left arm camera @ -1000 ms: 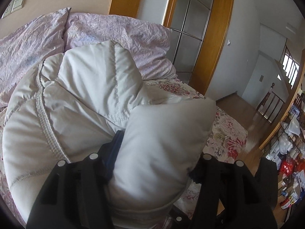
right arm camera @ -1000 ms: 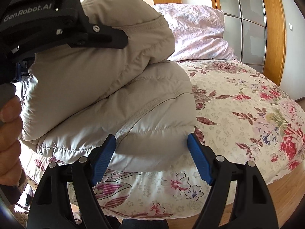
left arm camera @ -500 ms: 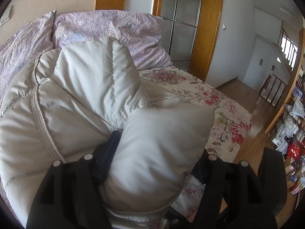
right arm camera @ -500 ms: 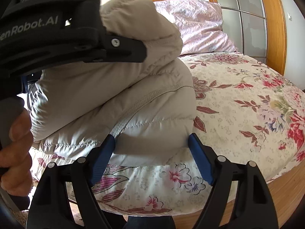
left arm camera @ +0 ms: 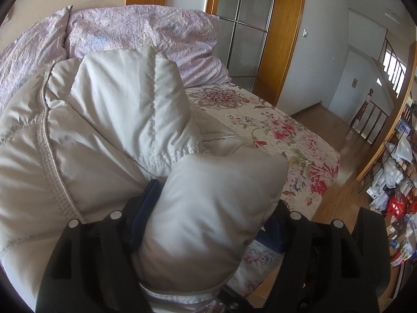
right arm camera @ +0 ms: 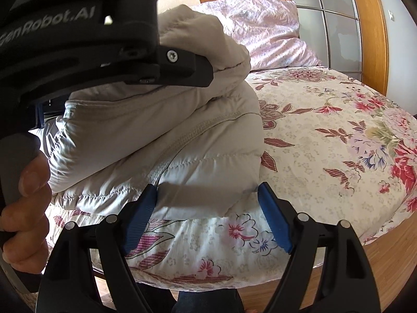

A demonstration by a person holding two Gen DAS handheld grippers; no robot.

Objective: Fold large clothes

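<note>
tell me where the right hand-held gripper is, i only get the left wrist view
Observer: The right hand-held gripper is at the near edge of the bed, with its blue pads on either side of the jacket's bottom layer.
Operator: is it clamped on
Observer: I can't tell. The fabric fills the gap and meets both pads, but no pinch shows.
Operator: how's the fold stacked from there
Observer: There are two puffy layers, the upper folded over the lower. The floral bedspread is bare to their right.
</note>
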